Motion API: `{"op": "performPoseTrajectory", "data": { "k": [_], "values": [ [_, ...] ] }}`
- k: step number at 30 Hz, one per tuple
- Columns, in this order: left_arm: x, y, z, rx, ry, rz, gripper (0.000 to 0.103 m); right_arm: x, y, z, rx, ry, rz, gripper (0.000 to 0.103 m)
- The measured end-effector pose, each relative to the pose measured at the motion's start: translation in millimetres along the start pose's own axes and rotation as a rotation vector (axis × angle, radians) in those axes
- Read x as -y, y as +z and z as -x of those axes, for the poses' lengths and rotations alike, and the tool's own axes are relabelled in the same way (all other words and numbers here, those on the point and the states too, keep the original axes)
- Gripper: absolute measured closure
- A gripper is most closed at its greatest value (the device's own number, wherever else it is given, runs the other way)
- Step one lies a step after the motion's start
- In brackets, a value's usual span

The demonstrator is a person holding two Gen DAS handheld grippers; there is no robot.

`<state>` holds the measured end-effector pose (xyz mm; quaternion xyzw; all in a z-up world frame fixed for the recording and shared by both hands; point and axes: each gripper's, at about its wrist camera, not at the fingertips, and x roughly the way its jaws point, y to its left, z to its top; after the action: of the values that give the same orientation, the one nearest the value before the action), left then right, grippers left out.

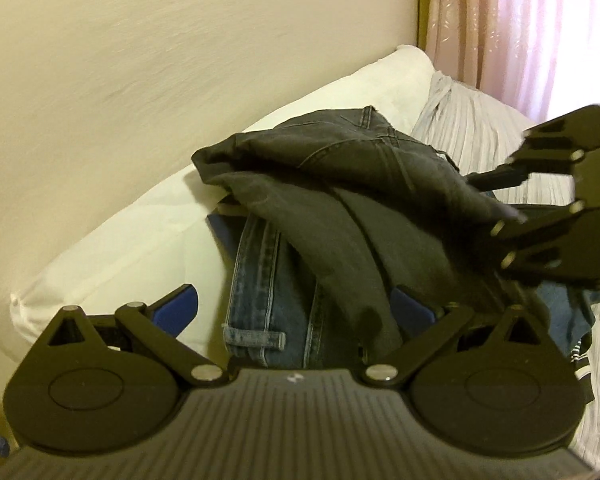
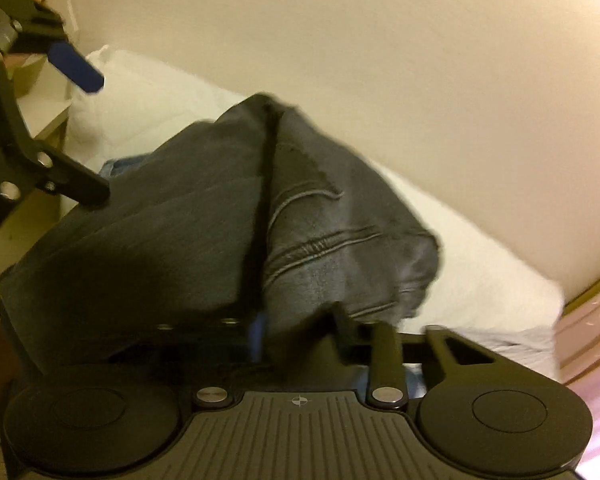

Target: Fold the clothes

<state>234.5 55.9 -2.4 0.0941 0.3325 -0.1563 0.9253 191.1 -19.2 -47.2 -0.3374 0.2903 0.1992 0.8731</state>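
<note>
The right hand-held gripper [image 2: 260, 332] is clamping a fold of the dark grey denim jeans [image 1: 340, 184], its blue pads nearly buried in the cloth, and is holding them bunched above the bed, over the faded blue denim jeans [image 1: 268, 292] lying beneath. The left hand-held gripper [image 1: 296, 308] is hanging wide apart, grasping nothing, with the dark cloth draping between its blue fingers [image 1: 176, 308]. To do this step well, the free gripper should probably be catching the opposite edge so the grey pair is spreading flat before any crease is being made. Two pairs of jeans are showing, one white pillow [image 1: 112, 248] and one striped grey bedsheet [image 1: 480, 140].
</note>
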Motion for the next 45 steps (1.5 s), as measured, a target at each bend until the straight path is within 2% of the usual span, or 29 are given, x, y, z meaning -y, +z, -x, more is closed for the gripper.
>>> {"op": "performPoseTrajectory", "data": {
  "k": [4, 7, 13, 19, 23, 26, 30, 31, 35, 37, 40, 41, 42, 43, 44, 45],
  "values": [
    [0, 6, 12, 0.118, 0.009, 0.011, 0.004, 32, -2, 44, 0.055, -0.131, -0.067, 0.087],
    [7, 11, 22, 0.172, 0.007, -0.004, 0.004, 58, -15, 85, 0.086, -0.238, -0.126, 0.087],
    [48, 14, 42, 0.244, -0.052, -0.105, 0.003, 81, -73, 188, 0.097, -0.431, -0.275, 0.088],
    [132, 5, 74, 0.302, -0.184, -0.247, 0.003, 67, -150, 301, 0.022, -0.612, -0.431, 0.089],
    [207, -16, 120, 0.363, -0.317, -0.382, 0.003, 49, -213, 388, -0.056, -0.747, -0.522, 0.089],
    [272, -44, 165, 0.399, -0.436, -0.504, 0.003, 35, -267, 461, -0.122, -0.854, -0.601, 0.09],
    [360, -86, 212, 0.39, -0.581, -0.612, 0.003, 10, -343, 556, -0.218, -0.987, -0.682, 0.092],
    [383, -97, 222, 0.376, -0.619, -0.623, 0.003, 4, -363, 578, -0.251, -1.024, -0.698, 0.103],
    [461, -134, 248, 0.29, -0.761, -0.659, 0.003, -5, -448, 658, -0.408, -1.206, -0.773, 0.103],
    [495, -150, 258, 0.25, -0.814, -0.691, 0.003, -9, -486, 671, -0.508, -1.214, -0.813, 0.103],
    [529, -173, 264, 0.207, -0.863, -0.783, 0.003, -39, -515, 688, -0.54, -1.169, -0.907, 0.103],
    [538, -184, 265, 0.202, -0.87, -0.827, 0.003, -48, -525, 693, -0.55, -1.153, -0.938, 0.095],
    [546, -194, 264, 0.197, -0.875, -0.871, 0.003, -58, -535, 699, -0.561, -1.137, -0.969, 0.08],
    [550, -207, 260, 0.188, -0.875, -0.92, 0.003, -69, -543, 703, -0.571, -1.12, -1.0, 0.028],
    [554, -220, 255, 0.175, -0.874, -0.973, 0.003, -86, -543, 696, -0.58, -1.094, -1.036, 0.011],
    [556, -232, 248, 0.165, -0.872, -1.024, 0.003, -98, -544, 688, -0.576, -1.052, -1.063, 0.008]
  ]
}}
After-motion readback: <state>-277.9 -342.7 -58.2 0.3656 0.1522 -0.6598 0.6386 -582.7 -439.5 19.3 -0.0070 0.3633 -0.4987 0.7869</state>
